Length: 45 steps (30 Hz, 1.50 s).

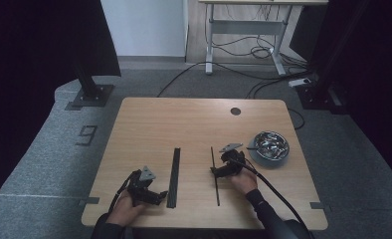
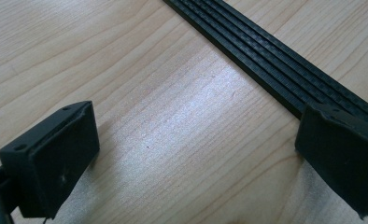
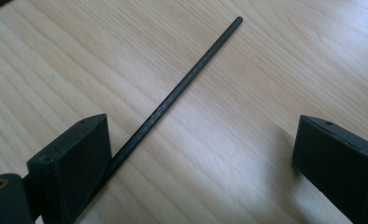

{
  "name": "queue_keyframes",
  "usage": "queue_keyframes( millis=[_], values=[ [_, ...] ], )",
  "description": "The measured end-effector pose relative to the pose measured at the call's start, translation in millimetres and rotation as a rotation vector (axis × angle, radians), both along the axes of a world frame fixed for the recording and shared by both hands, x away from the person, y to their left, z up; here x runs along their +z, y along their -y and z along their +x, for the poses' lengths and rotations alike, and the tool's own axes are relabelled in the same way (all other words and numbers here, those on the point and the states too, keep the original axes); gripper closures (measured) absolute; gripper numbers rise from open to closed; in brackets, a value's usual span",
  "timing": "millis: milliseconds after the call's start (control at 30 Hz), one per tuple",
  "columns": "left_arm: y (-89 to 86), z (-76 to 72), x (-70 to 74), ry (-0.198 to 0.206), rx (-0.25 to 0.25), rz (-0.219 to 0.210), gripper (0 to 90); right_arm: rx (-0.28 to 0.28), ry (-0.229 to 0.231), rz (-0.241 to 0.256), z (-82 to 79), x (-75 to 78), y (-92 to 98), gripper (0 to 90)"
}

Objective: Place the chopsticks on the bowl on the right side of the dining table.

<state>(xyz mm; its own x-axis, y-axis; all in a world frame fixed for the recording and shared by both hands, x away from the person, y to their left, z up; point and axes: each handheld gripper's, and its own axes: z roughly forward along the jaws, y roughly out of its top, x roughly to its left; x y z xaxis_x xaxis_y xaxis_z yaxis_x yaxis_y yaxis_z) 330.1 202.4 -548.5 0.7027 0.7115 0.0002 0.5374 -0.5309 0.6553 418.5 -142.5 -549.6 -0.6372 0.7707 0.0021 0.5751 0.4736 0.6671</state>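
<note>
Here the rod [image 3: 173, 99] runs under the right tool [image 3: 198, 158] (open) — lower end hidden

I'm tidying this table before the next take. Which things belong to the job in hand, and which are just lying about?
In the job:
- thin black rod, by the open right gripper
- flat black strip, by the open left gripper

Lying about:
- metal bowl

Table [image 1: 194, 119] centre: bundle of rods [image 1: 174, 177] lying front to back; single rod [image 1: 215, 175] to its right, roughly parallel, well apart; bowl [image 1: 269, 147] farther right, near table's right edge; left gripper [image 1: 156, 197] just left of bundle's near end; right gripper [image 1: 218, 170] at single rod's middle; round hole [image 1: 235, 111] toward far edge, behind bowl.
</note>
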Motion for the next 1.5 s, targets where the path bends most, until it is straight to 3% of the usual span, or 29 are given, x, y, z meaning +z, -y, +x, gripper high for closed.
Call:
queue_keyframes(
  millis=[667, 933, 1267, 1500],
  values=[
    [0.0, 0.0, 0.0, 0.0, 0.0, 0.0, 0.0, -0.067, -0.009, 0.0, -35.7, -0.1, 59.1, 4.8],
    [0.0, 0.0, 0.0, 0.0, 0.0, -0.001, 0.0, -0.088, -0.031, -0.04, -47.0, 3.6, 79.7, 5.1],
    [0.2, 0.0, -0.1, 0.001, 0.001, -0.003, 0.0, -0.084, -0.143, -0.098, -48.3, 14.1, 88.5, 16.6],
    [0.2, 0.0, 0.0, 0.001, 0.001, -0.002, 0.0, -0.048, -0.23, -0.171, -42.7, 24.5, 86.0, 34.5]
  ],
)
